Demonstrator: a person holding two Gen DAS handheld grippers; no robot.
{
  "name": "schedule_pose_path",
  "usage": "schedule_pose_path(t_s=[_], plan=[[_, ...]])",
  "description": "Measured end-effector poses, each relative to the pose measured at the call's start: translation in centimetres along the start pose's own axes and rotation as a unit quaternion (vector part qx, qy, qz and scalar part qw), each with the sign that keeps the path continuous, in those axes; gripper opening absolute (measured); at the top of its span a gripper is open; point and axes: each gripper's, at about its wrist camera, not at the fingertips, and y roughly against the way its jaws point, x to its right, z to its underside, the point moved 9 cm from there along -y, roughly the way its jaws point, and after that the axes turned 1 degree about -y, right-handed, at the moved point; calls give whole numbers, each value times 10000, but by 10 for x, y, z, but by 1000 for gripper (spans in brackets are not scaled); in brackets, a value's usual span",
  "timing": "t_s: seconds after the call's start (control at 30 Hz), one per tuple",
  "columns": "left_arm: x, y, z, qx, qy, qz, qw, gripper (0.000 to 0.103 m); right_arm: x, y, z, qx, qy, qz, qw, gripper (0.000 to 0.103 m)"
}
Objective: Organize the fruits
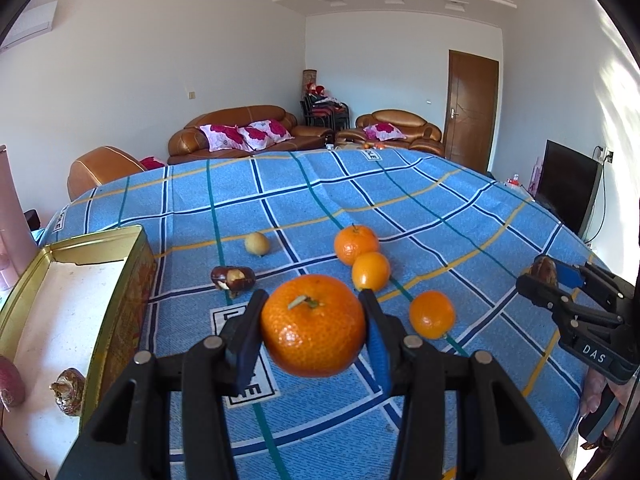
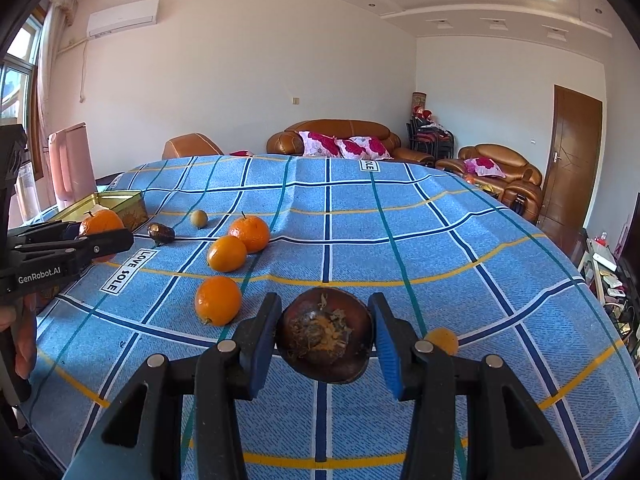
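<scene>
My left gripper (image 1: 313, 295) is shut on a large mandarin (image 1: 314, 324) and holds it above the blue checked cloth (image 1: 400, 184). My right gripper (image 2: 324, 302) is shut on a dark brown round fruit (image 2: 326, 338) with a dry, ragged top. The left wrist view shows the right gripper (image 1: 536, 276) at the far right. Three smaller oranges (image 1: 356, 243) (image 1: 371, 271) (image 1: 432, 314) lie on the cloth between the grippers. Farther left lie a pale yellow fruit (image 1: 257, 243) and a split brown fruit (image 1: 233, 278).
A gold tin box (image 1: 96, 236) stands open at the left, with a brown fruit (image 1: 69, 390) and a reddish fruit (image 1: 10, 384) inside. A pink jug (image 2: 70, 164) stands behind it. A small orange fruit (image 2: 442, 340) shows beside my right finger. The table ends close on the right.
</scene>
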Motion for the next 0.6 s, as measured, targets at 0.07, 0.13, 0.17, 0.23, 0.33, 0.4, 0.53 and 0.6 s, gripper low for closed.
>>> schedule_pose_path(t_s=[0.07, 0.13, 0.17, 0.23, 0.33, 0.4, 0.53, 0.6], plan=[[0, 3, -1, 85, -5, -31, 10000, 48, 0, 2, -1, 60, 11, -21, 10000, 47], [0, 7, -3, 174, -6, -61, 9998, 48, 0, 5, -1, 120, 14, -40, 9999, 47], [-1, 9, -4, 219, -1, -78, 9997, 48, 0, 6, -2, 151, 18, -50, 9999, 47], [-2, 12, -5, 309, 14, -104, 9995, 48, -1, 8, -3, 218, 28, -56, 9997, 47], [-3, 16, -7, 414, 26, -147, 9990, 48, -2, 10, -4, 314, 55, -68, 9995, 47], [-3, 19, -8, 478, 26, -161, 9987, 48, -2, 12, -5, 365, 70, -69, 9993, 47], [-3, 24, -10, 601, -2, -196, 9980, 48, -3, 17, -6, 513, 102, -93, 9986, 47], [-2, 27, -10, 675, -19, -220, 9975, 48, -4, 19, -7, 581, 122, -114, 9982, 47]])
